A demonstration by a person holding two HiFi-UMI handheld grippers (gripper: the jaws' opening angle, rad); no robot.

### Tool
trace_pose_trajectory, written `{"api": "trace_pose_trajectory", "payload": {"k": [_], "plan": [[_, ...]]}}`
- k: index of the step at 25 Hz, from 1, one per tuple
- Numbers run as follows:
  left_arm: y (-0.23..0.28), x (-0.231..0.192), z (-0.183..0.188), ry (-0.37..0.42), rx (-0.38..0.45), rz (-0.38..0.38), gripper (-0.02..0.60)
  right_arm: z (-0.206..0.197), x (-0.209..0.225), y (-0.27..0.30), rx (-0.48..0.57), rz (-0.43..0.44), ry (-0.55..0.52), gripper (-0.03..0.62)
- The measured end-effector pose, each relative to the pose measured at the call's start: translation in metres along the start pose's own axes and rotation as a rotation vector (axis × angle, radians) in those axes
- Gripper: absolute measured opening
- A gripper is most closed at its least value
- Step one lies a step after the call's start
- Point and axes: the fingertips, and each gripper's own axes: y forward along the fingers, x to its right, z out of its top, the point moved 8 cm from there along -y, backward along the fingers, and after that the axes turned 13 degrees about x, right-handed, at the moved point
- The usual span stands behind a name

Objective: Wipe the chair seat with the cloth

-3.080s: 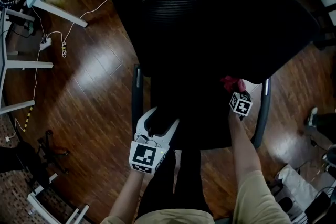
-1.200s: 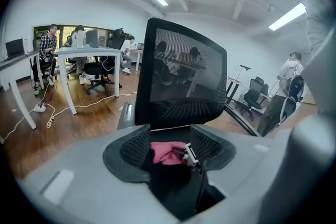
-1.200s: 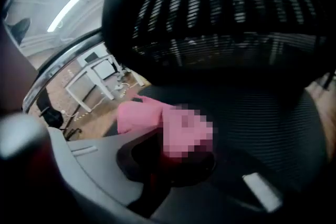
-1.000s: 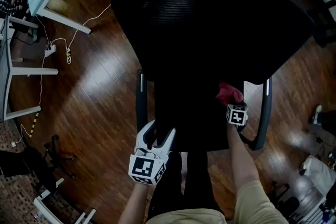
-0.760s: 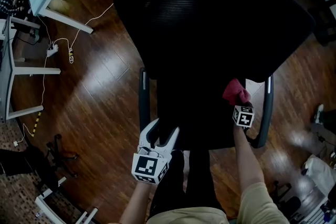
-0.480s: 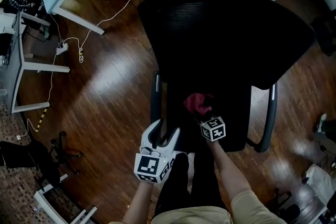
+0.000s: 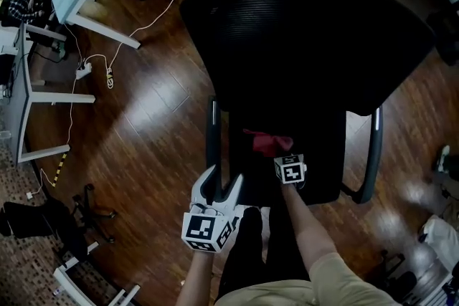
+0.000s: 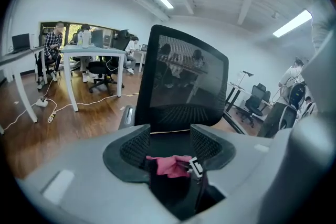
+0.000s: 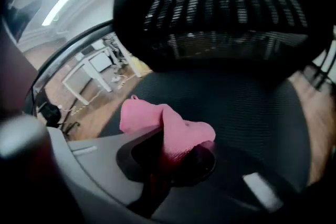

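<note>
Head view: the right gripper (image 7: pixel 278 154) is clamped on the pink cloth (image 7: pixel 267 142), which lies bunched on the black chair seat (image 7: pixel 319 154), left of centre, below the mesh backrest (image 7: pixel 308 39). Right gripper view shows the fabric pinched between the jaws and spilling forward onto the seat. The left gripper (image 7: pixel 221 186) is at the seat's front left corner, jaws apart, nothing between them.

Red cloth (image 7: pixel 269 142) on chair seat (image 7: pixel 323 150)
</note>
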Motion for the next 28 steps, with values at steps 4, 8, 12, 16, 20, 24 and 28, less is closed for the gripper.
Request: {"api": "trace_pose_trajectory", "payload": {"k": [4, 8, 12, 16, 20, 24, 28], "plan": [[0.007, 0.015, 0.002, -0.014, 0.018, -0.055, 0.232, -0.020, 0.142, -0.087, -0.067, -0.406, 0.060, 0.015], [0.012, 0.017, -0.002, -0.022, 0.024, -0.061, 0.233, -0.016, 0.190, -0.131, -0.047, -0.508, 0.094, 0.016], [0.006, 0.007, -0.004, -0.028, 0.012, -0.043, 0.233, -0.019, 0.119, -0.097, 0.010, -0.153, 0.223, 0.017], [-0.005, 0.000, 0.006, 0.008, 0.013, -0.037, 0.233, -0.005, -0.034, -0.051, 0.057, 0.355, 0.146, 0.017], [-0.017, -0.006, 0.015, 0.028, 0.022, -0.007, 0.233, -0.008, -0.131, -0.003, 0.005, 0.524, 0.038, 0.018], [-0.031, -0.015, 0.011, 0.041, 0.006, 0.020, 0.232, -0.018, -0.128, 0.025, -0.029, 0.344, -0.046, 0.017], [-0.026, -0.004, -0.001, 0.008, -0.006, -0.003, 0.232, -0.032, -0.011, -0.019, -0.041, 0.064, -0.013, 0.017]]}}
